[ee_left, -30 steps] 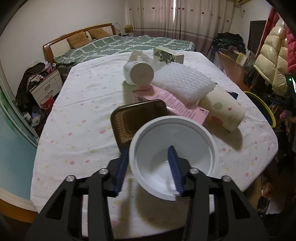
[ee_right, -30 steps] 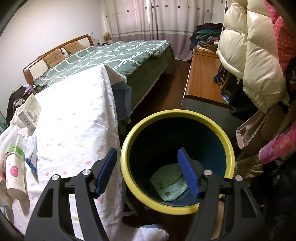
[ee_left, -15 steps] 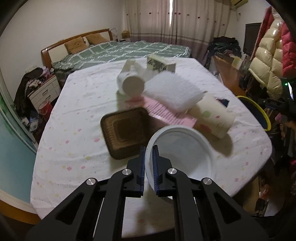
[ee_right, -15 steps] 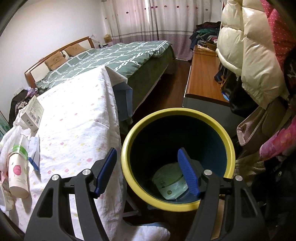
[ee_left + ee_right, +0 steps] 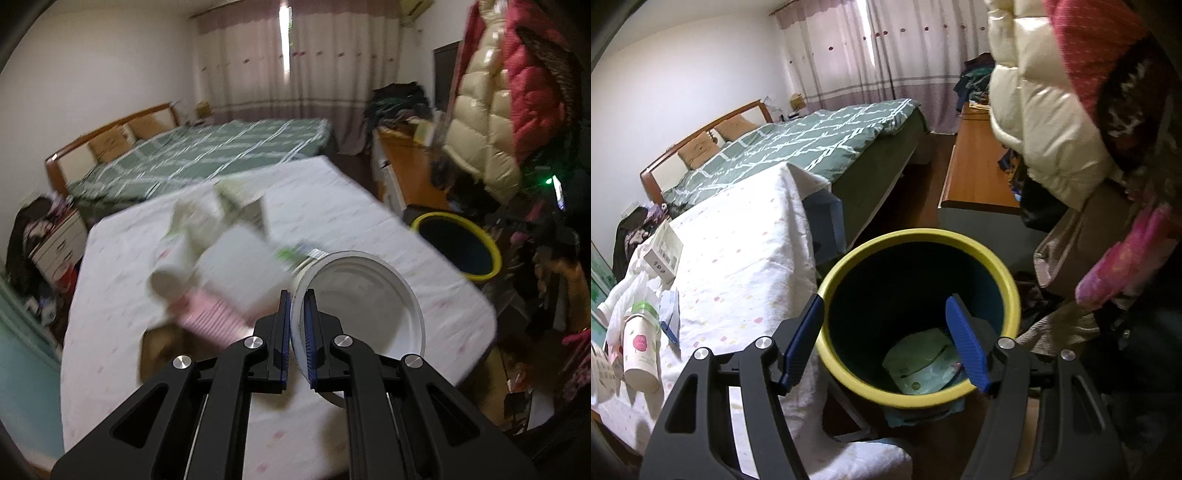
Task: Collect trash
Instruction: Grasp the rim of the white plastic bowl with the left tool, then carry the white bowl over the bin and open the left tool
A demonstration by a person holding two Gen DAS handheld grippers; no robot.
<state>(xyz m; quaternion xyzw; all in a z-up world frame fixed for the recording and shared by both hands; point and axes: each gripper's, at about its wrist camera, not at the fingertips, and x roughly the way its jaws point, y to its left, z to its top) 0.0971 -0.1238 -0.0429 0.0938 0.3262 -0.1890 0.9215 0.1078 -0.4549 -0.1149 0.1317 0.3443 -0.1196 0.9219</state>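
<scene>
A: White plastic bowl (image 5: 364, 299), rim pinched tight in the left tongs (image 5: 296, 325), up above the table (image 5: 110, 295).

B: Right tongs (image 5: 886, 332) gape empty over the bin (image 5: 1008, 280). Carry the bowl level, release well inside.

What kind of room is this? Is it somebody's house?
It looks like a bedroom in a home. There is a bed with a green cover, curtains at the window, and puffy coats hanging up.
</scene>
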